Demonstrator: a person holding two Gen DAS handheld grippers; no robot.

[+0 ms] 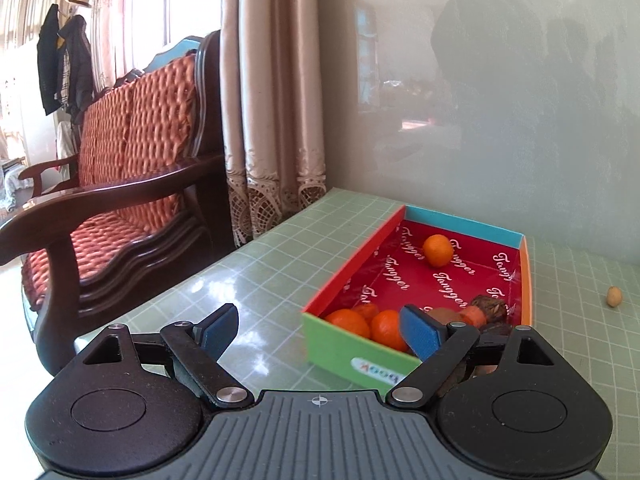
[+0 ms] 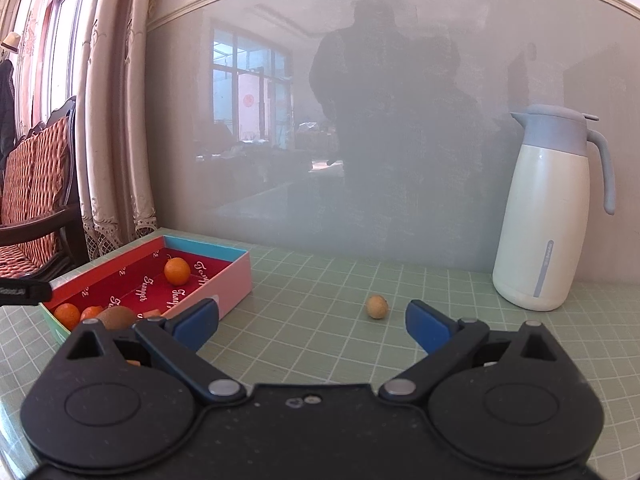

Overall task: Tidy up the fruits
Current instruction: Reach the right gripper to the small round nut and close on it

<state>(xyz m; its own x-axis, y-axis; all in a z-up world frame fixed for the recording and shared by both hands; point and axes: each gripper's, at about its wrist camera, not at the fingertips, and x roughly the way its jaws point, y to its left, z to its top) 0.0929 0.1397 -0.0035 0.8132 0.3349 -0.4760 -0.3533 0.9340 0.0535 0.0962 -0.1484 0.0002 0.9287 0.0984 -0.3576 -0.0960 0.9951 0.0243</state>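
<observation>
Tan and small, the one loose fruit [image 2: 377,306] lies on the green grid table [image 2: 320,344], well apart from the box [image 2: 236,280] and off its right side. It is nearly round, with only a slight long axis standing roughly upright in the right wrist view, so I judge that the angle of approach matters little.

Inside the box, on its red lining, one orange [image 2: 177,271] sits alone near the far end. At the near end several more oranges [image 1: 384,330] crowd together with a brown fruit [image 2: 117,317] and some orange pieces.

Beyond the loose fruit, further from the box, a white jug [image 2: 544,216] stands against the wall.

Right gripper [image 2: 312,320] has its fingers spread wide with nothing between them. The loose fruit lies straight ahead, just beyond the fingertips and a little toward the right finger [image 2: 426,330]. Left gripper [image 1: 320,332] also stands wide open and empty; its right finger [image 1: 420,330] overlaps the box's near end in its view, and the loose fruit [image 1: 613,297] appears far off to the right there.

Right hand is plainly the nearer one. A short push forward with a small shift rightward should bring the fruit between its fingers.
</observation>
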